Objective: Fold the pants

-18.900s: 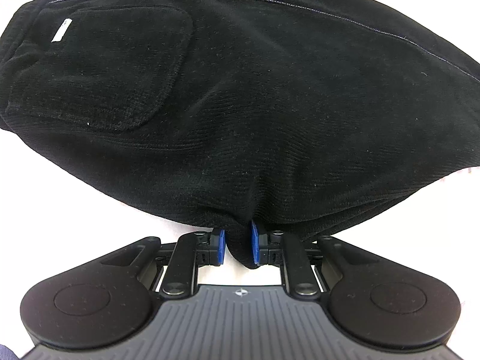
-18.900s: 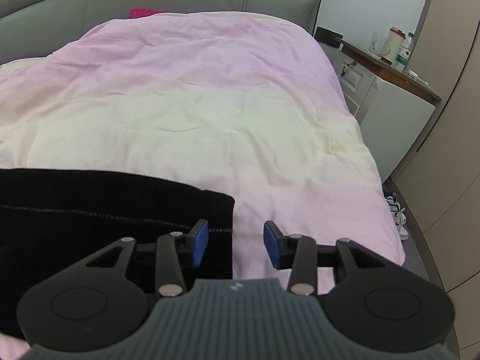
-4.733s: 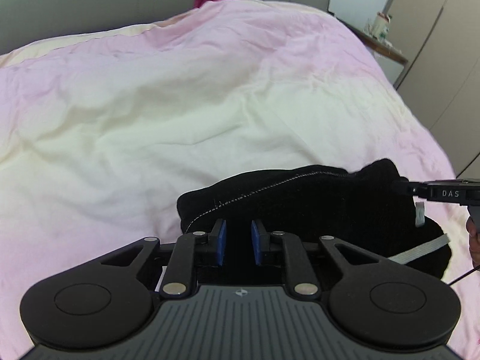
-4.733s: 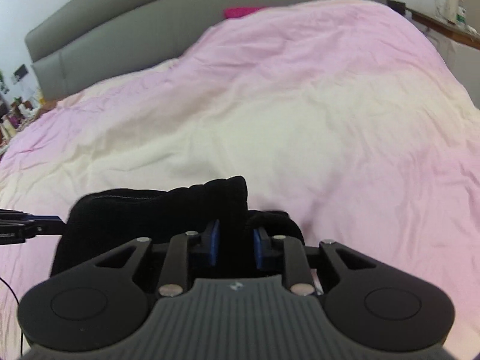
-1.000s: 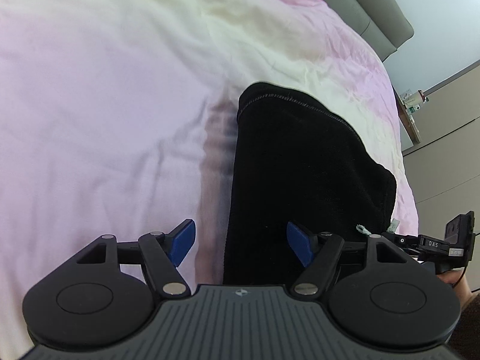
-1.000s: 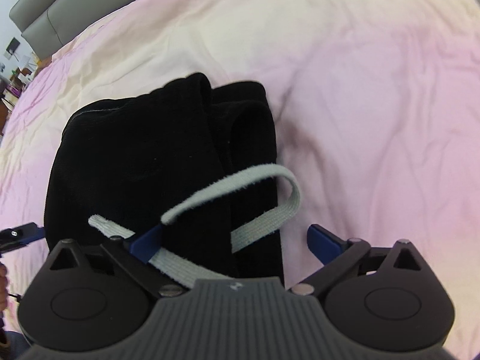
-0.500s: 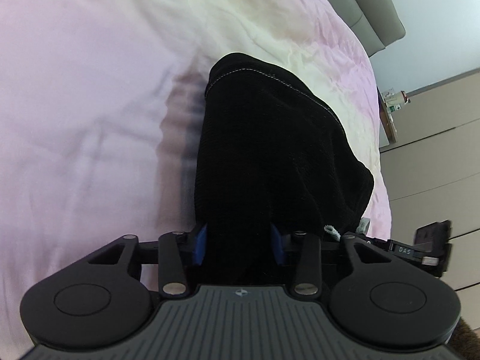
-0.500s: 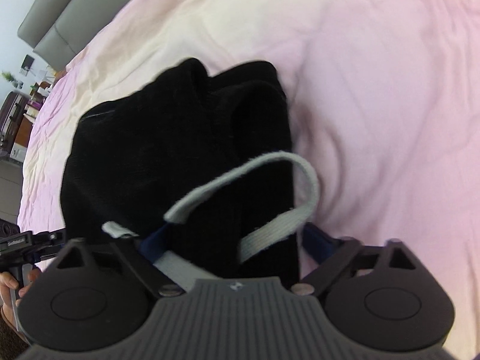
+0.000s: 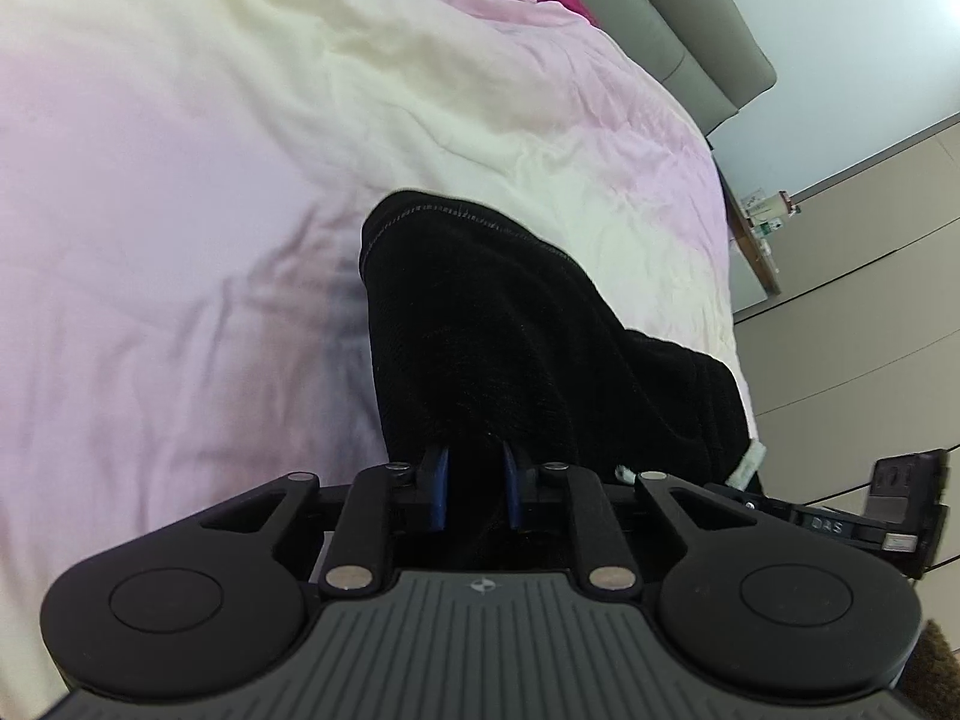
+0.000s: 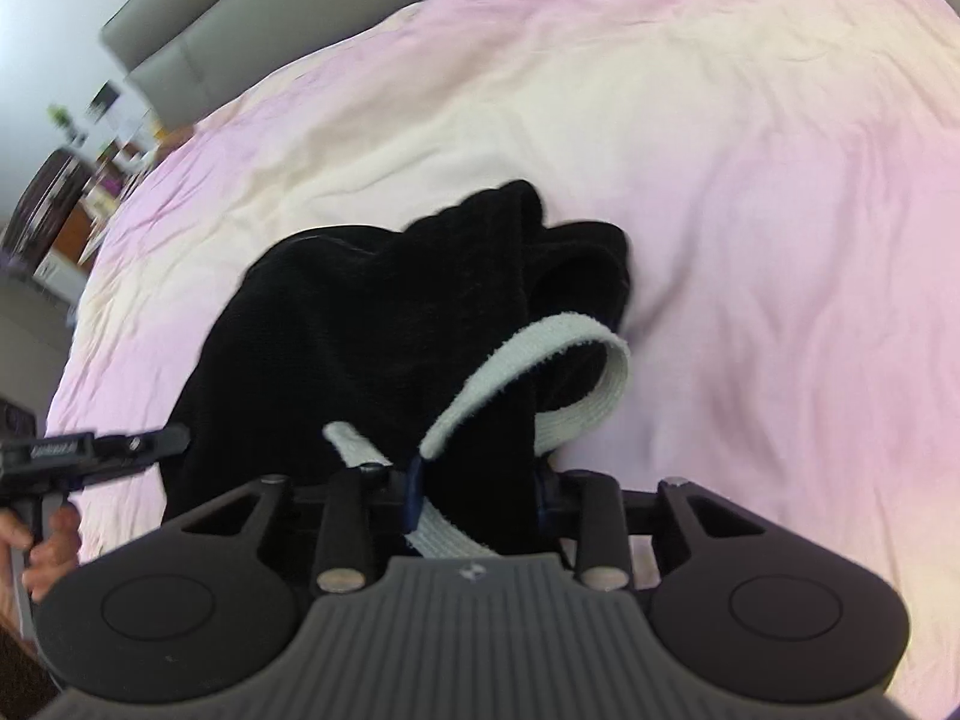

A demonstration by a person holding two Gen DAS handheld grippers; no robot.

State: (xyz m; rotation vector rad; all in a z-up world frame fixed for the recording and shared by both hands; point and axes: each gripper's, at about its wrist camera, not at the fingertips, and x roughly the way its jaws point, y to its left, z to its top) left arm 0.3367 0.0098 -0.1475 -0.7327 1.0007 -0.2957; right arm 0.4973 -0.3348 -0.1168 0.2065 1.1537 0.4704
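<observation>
Pants [image 9: 540, 330], already a compact black bundle, lay near the bed's [image 9: 180, 180] front edge. Left gripper [image 9: 475, 489] was closing on their near hem; right gripper [image 10: 477, 495] was closing on cloth and the white drawstring [image 10: 528, 360]. Judged mid-fold: next, lift both ends evenly and carry them over.

Black pants [image 9: 516, 324], bunched into a thick folded bundle on the bed.
Dark fuzzy knit with a pale stitched seam along the far edge; a whitish flat drawstring [image 10: 540, 354] loops over the near right end, which is raised off the pink bedcover.
</observation>
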